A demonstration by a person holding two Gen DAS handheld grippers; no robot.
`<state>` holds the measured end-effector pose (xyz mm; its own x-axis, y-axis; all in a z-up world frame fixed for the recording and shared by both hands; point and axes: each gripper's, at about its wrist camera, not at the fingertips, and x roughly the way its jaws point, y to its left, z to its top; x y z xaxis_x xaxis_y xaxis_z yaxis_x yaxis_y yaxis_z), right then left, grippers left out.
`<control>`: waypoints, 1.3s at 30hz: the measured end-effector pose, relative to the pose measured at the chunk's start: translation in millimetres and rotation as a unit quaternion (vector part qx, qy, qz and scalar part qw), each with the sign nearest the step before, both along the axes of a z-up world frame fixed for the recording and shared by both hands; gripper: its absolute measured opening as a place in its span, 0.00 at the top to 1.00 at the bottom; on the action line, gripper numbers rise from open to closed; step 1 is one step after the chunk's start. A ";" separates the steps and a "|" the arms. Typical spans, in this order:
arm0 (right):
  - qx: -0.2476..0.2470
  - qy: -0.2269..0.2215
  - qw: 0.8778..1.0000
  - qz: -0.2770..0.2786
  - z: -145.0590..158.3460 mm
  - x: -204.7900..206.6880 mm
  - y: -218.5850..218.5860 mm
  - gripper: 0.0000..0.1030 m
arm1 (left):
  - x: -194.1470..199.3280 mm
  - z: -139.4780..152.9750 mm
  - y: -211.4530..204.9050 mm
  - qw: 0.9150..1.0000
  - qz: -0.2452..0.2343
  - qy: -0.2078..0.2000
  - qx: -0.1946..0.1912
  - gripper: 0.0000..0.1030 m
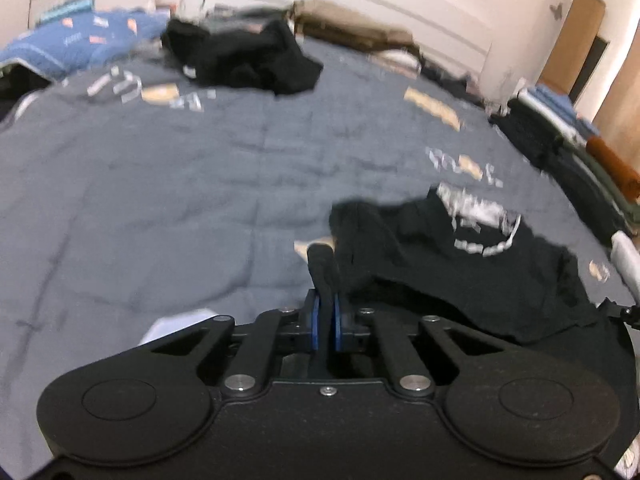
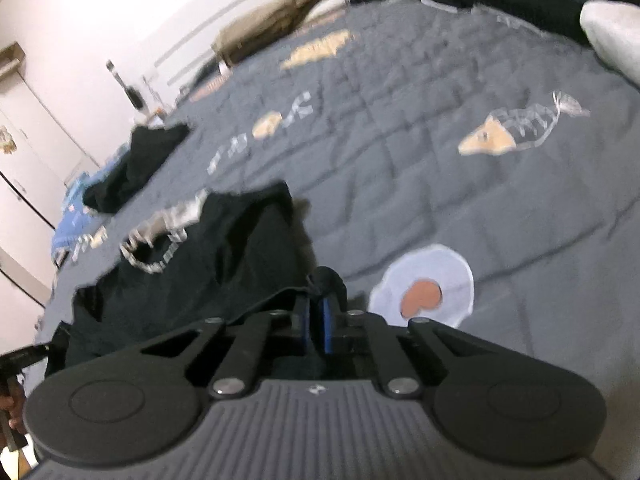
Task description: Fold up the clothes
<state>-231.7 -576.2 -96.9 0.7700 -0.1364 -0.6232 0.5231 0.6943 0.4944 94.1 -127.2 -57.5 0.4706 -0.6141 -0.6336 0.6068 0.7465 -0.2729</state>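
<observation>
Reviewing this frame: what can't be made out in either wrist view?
- Black T-shirt with white print: print unreadable, motion blur, both views.
- Left gripper, right gripper: fingertips merge with the dark cloth.
- Folded clothes stack: blurred, cut by left view's edge.
- Black crumpled garment pile: item count unclear.

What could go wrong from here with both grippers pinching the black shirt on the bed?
1. The left gripper and right gripper each pinch only a narrow edge of the black shirt, so the fabric may slip out on lifting.
2. The shirt lies bunched on the grey quilt, so a fold could trap wrinkles.
</observation>
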 end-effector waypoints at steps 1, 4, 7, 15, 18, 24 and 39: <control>-0.002 -0.013 1.000 -0.003 6.1 -1.3 0.5 0.94 | -2.1 6.0 2.4 1.000 0.006 -0.013 -0.009 0.93; -0.011 -0.053 0.998 -0.012 24.2 -4.9 2.0 0.95 | -6.8 22.6 6.4 0.998 0.015 -0.044 -0.039 0.94; -0.021 -0.079 0.996 -0.026 37.5 -4.7 -2.2 0.95 | -7.3 35.4 6.4 0.995 0.026 -0.064 -0.065 0.94; -0.020 -0.100 0.993 -0.052 47.4 31.1 -34.8 0.95 | 29.9 48.3 -25.9 0.994 0.021 -0.081 -0.070 0.94; -0.028 -0.101 0.993 -0.057 49.7 48.3 -50.7 0.95 | 47.2 45.4 -38.1 0.995 0.020 -0.080 -0.062 0.94; -0.033 -0.079 0.995 -0.060 36.7 83.0 -81.6 0.95 | 79.9 38.6 -69.5 0.995 0.010 -0.084 -0.043 0.94; -0.063 -0.034 0.996 -0.053 4.4 126.0 -99.1 0.94 | 118.1 -6.5 -107.9 0.997 0.030 -0.074 0.008 0.89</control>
<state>-105.7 -675.4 -92.5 0.7869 -0.2926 -0.5433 0.5647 0.6964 0.4428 212.3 -235.1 -64.0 0.5956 -0.5722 -0.5638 0.5938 0.7863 -0.1708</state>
